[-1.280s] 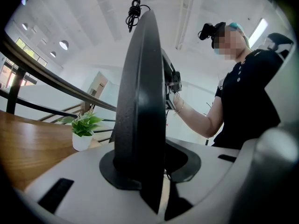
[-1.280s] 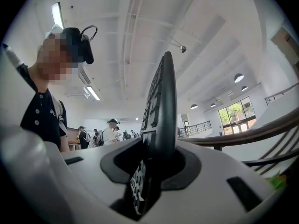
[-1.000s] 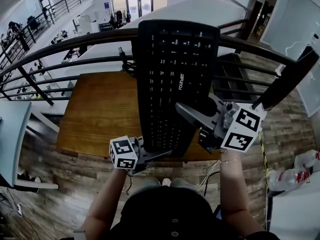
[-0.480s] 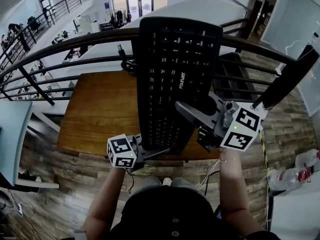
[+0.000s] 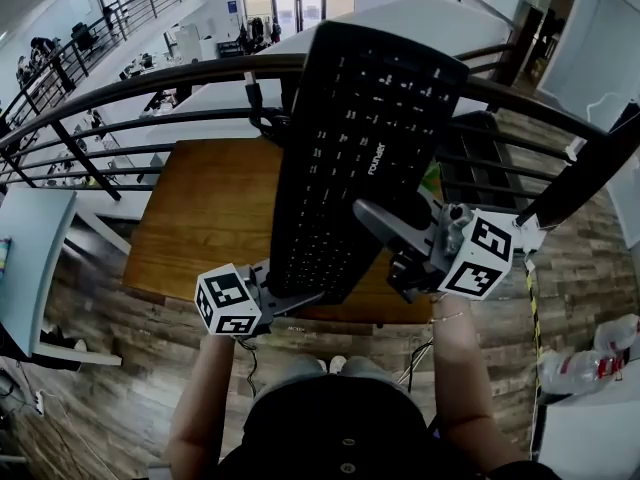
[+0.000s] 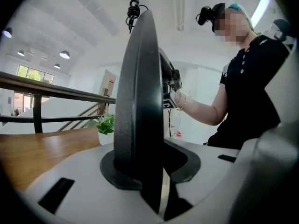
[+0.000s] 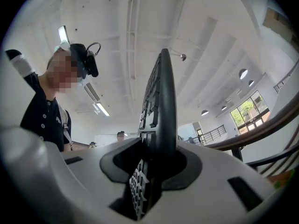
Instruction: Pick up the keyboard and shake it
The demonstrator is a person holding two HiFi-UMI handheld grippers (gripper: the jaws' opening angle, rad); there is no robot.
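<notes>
Black plastic keyboard (image 5: 365, 158): lifted clear, tilted toward 1 o'clock, clamped by left gripper (image 5: 300, 299) and right gripper (image 5: 385, 230) (shaking judged unfinished).

The keyboard (image 5: 365, 158) hides the middle of the table (image 5: 210, 218) and one jaw each of the left gripper (image 5: 300, 298) and the right gripper (image 5: 372, 218). Its key letters are too small to read.

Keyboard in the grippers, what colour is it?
The keyboard is black with white lettering; the head view shows it best.

Keyboard (image 5: 365, 158) apparently above table (image 5: 210, 218), before railing (image 5: 150, 82)
</notes>
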